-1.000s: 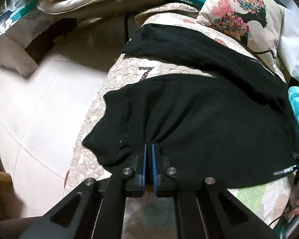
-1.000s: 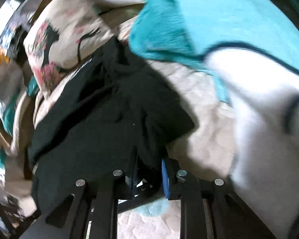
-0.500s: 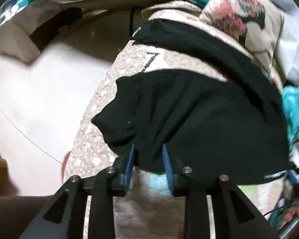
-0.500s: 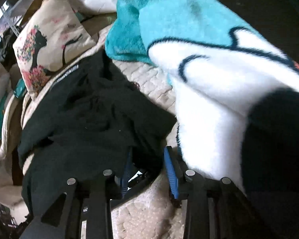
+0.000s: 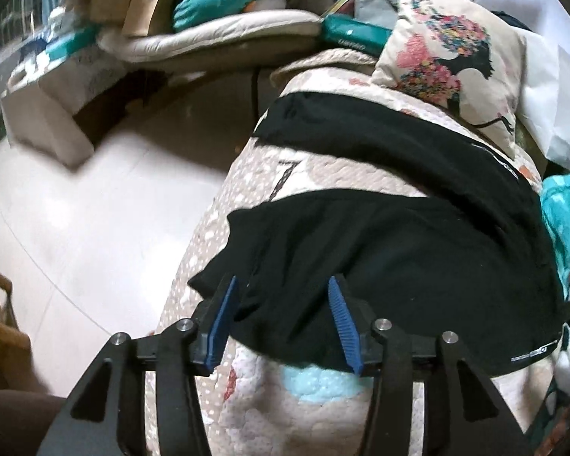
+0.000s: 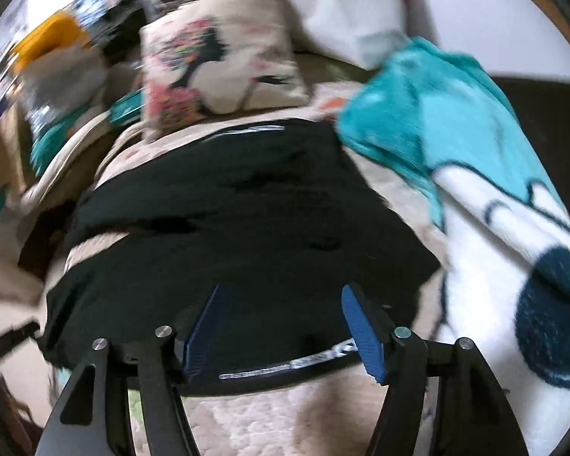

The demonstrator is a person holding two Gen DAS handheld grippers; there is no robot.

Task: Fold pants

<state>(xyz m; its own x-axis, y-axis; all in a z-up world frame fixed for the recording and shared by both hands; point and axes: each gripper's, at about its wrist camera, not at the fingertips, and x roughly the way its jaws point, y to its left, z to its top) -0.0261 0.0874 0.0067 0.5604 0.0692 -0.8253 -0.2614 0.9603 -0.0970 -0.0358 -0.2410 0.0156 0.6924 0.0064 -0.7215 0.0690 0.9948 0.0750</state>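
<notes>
1. Quilted bed point(image 5: 323, 410) nearest the cameras carries the black pants point(image 5: 399, 258), one leg folded over, the other lying beyond toward the cushion point(image 5: 452, 57).
2. Left gripper point(image 5: 281, 319) and right gripper point(image 6: 285, 326): jaws opening, released over the pants' near edge.
3. Risk: cloth could snag a pad or slip toward the floor point(image 5: 95, 209) beside the pants.

Black "7" on quilt point(image 5: 285, 174) (other lettering unreadable)

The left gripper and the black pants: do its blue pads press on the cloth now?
Apart. In the left wrist view the left gripper is opening; both blue pads stand clear, with the black pants lying flat behind.
</notes>
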